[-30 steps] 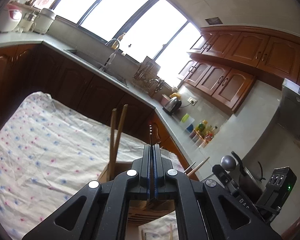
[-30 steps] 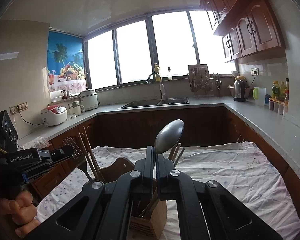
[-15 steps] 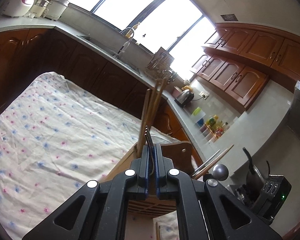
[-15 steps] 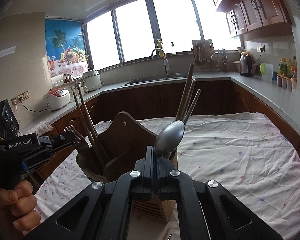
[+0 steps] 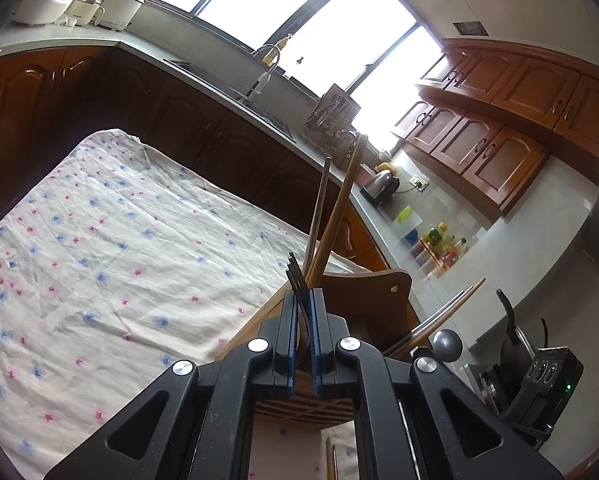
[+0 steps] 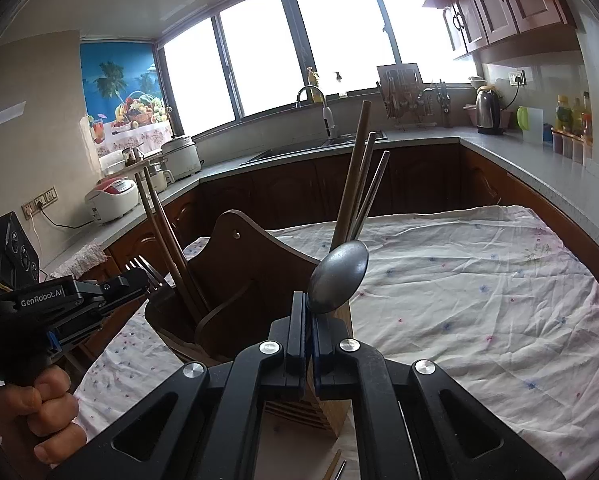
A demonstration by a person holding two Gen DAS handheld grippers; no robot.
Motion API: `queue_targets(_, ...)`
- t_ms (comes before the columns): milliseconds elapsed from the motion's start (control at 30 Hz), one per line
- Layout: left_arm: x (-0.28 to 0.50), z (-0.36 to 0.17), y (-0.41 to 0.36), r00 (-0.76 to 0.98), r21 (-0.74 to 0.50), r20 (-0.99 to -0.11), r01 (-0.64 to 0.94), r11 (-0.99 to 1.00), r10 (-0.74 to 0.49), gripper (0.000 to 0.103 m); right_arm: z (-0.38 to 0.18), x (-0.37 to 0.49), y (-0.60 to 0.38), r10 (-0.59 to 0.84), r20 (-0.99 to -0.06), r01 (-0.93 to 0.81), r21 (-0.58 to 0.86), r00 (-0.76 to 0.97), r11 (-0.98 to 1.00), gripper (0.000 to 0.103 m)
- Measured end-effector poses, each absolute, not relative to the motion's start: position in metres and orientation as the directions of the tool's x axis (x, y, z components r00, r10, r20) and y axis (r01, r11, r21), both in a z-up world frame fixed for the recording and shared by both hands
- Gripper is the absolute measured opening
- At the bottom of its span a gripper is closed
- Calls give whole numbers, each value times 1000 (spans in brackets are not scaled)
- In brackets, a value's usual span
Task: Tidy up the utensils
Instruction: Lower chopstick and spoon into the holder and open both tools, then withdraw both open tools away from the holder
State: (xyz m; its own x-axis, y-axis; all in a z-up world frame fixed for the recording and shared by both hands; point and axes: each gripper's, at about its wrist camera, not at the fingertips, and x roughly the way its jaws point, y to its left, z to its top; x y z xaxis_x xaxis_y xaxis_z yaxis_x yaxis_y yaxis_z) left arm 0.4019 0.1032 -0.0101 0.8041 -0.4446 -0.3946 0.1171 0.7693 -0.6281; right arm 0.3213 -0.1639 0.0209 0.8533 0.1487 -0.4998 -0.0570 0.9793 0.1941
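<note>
White lettering reading "GenRobot.AI" runs along the side of the left gripper (image 6: 139, 280), which the right wrist view shows at the left, held in a bare hand (image 6: 39, 416); no other writing is legible. The left gripper's fingers (image 5: 289, 320) are slightly parted around a fork (image 5: 297, 280) that still stands between them, tines up and away from the camera, its long axis running along the fingers and leaning a little left. The right gripper (image 6: 308, 320) is clamped on a spoon (image 6: 338, 278), bowl upward and tilted right, handle hidden between the fingers. Both utensils are at the wooden utensil holder (image 6: 243, 276), which stands on the floral tablecloth (image 6: 479, 300) covering the table. The fork is at the holder's left rim, the spoon over its near right part. Chopsticks (image 6: 359, 184) rise steeply from the holder's right section, and another pair (image 6: 159, 224) leans left from the left section. Cloth spreads wide to the right of the holder; dark cabinets border the far edge.
</note>
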Motion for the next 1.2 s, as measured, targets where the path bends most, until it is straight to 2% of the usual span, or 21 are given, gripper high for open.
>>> queue_targets(300, 402, -9, 103, 795, -622, -413, 110, 775, -444, 5, 23, 319, -169, 158, -500, -51, 221, 851, 974, 7)
queue_targets(400, 399, -8, 103, 794, -624, -417, 105, 775, -443, 7, 26, 315, -171, 157, -493, -47, 228, 856, 972, 8)
queue_targets(533, 395, -7, 104, 792, -619, -431, 90, 780, -433, 15, 25, 314, -174, 152, -495, -37, 235, 855, 971, 10)
queue_targets(667, 392, -7, 106, 792, -620, -436, 80, 781, -427, 21, 25, 310, -178, 151, -492, -26, 253, 857, 967, 36)
queue_targets(733, 389, -6, 106, 791, -616, -439, 81, 783, -427, 22, 25, 307, -178, 146, -488, -21, 252, 861, 967, 40)
queue_targets(800, 384, -4, 106, 791, -610, -442, 81, 788, -424, 28, 24, 304, -179, 146, -488, -20, 253, 861, 967, 43)
queue_targets(967, 368, 2, 109, 806, -600, -437, 70, 797, -400, 64, 22, 298, -182, 147, -493, -16, 261, 857, 965, 58)
queue_targets(1033, 360, 4, 110, 812, -598, -428, 75, 798, -397, 68, 23, 294, -182, 153, -490, -20, 265, 858, 964, 66)
queue_targets(1067, 356, 6, 111, 812, -591, -431, 74, 803, -393, 75, 23, 291, -182, 155, -485, -25, 265, 860, 964, 70)
queue_targets(1200, 338, 12, 111, 821, -564, -432, 78, 822, -373, 82, 25, 281, -181, 155, -475, -29, 260, 867, 965, 83)
